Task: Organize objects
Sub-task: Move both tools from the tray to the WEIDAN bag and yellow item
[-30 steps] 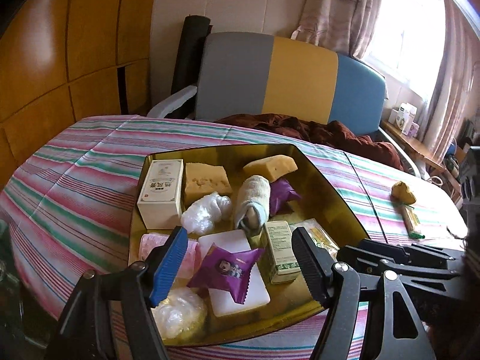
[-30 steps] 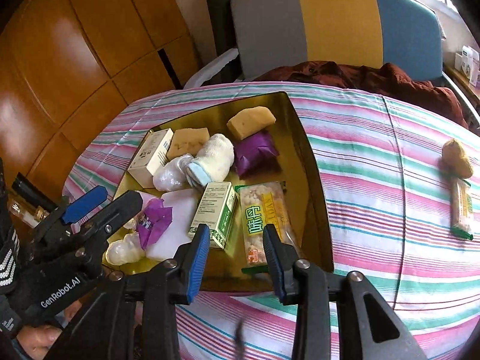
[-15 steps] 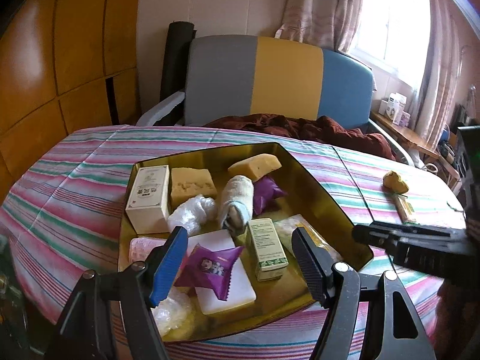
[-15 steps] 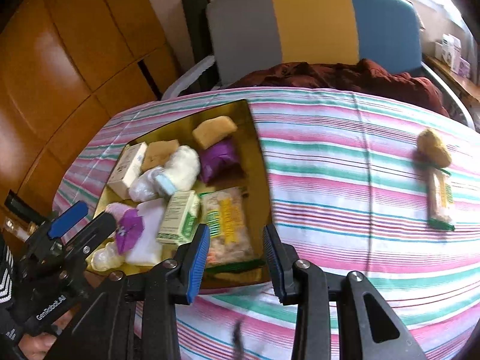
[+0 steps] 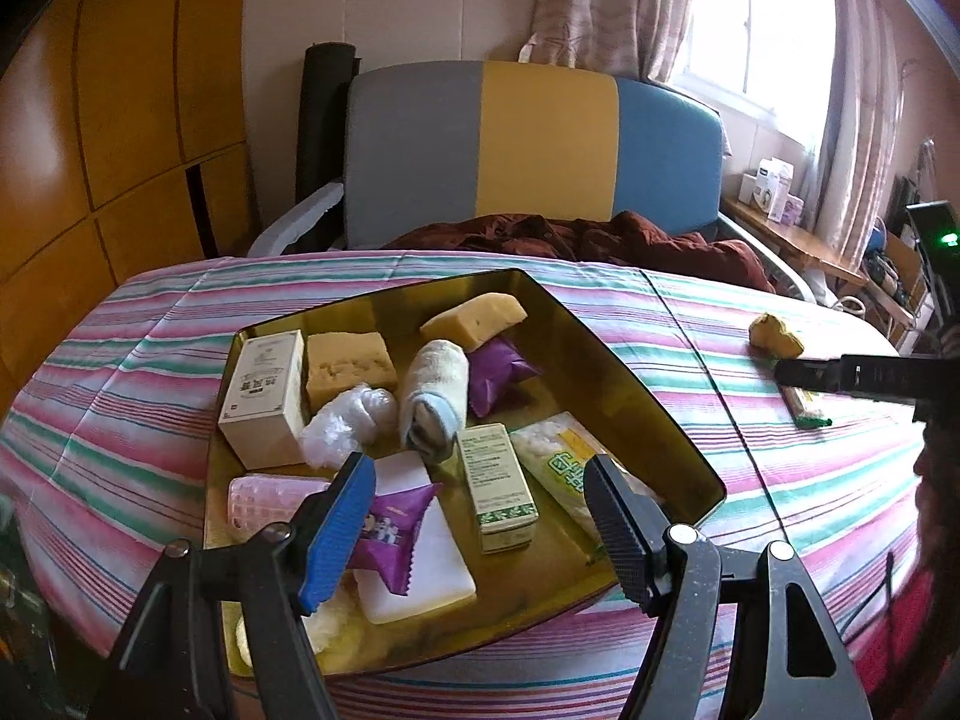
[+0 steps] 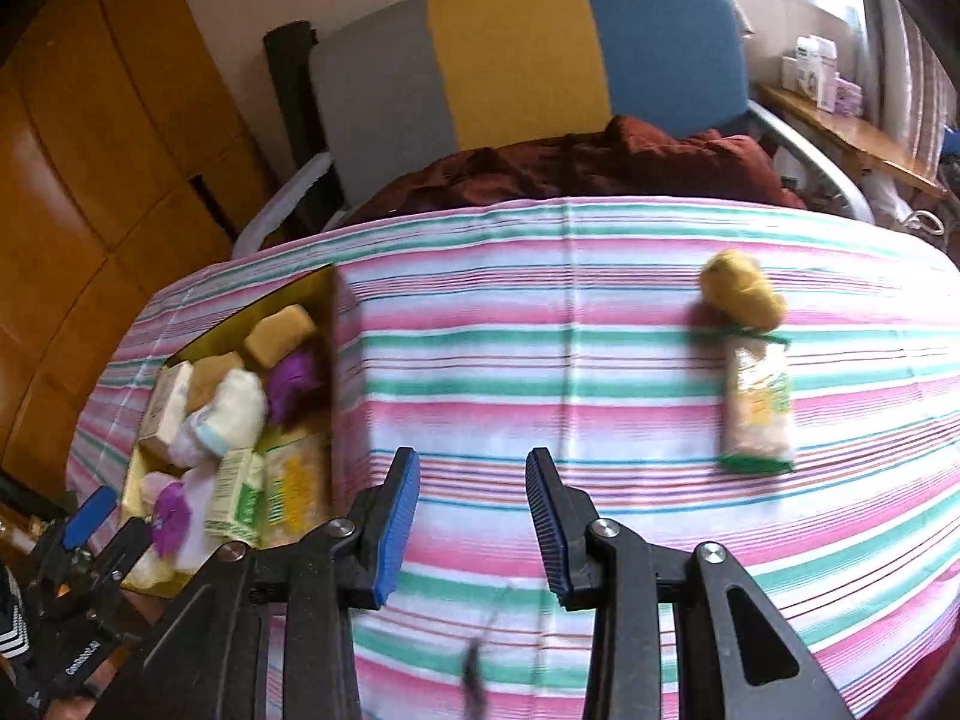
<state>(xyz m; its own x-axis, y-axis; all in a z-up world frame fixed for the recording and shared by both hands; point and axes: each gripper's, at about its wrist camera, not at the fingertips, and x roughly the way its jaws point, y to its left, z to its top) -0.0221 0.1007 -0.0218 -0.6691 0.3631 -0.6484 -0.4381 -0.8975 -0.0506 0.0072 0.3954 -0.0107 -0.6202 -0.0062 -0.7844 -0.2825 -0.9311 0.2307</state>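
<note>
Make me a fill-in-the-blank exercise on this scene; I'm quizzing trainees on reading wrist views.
1. The rolled white towel lies inside the ____ metal tray.
2. The yellow sponge lump and the long snack packet lie on the ____ tablecloth, outside the tray.
3. The right gripper holds ____ between its jaws.
4. The left gripper has its jaws ____.

Missing words: gold; striped; nothing; open

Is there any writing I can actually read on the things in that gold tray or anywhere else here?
White box: Chinese characters, too small to read.
Green-and-white carton: fine print, unreadable.
Snack bag: large green character, half hidden.
Purple packet: a cartoon face, no legible words.
Left gripper: white lettering, blurred.
</note>
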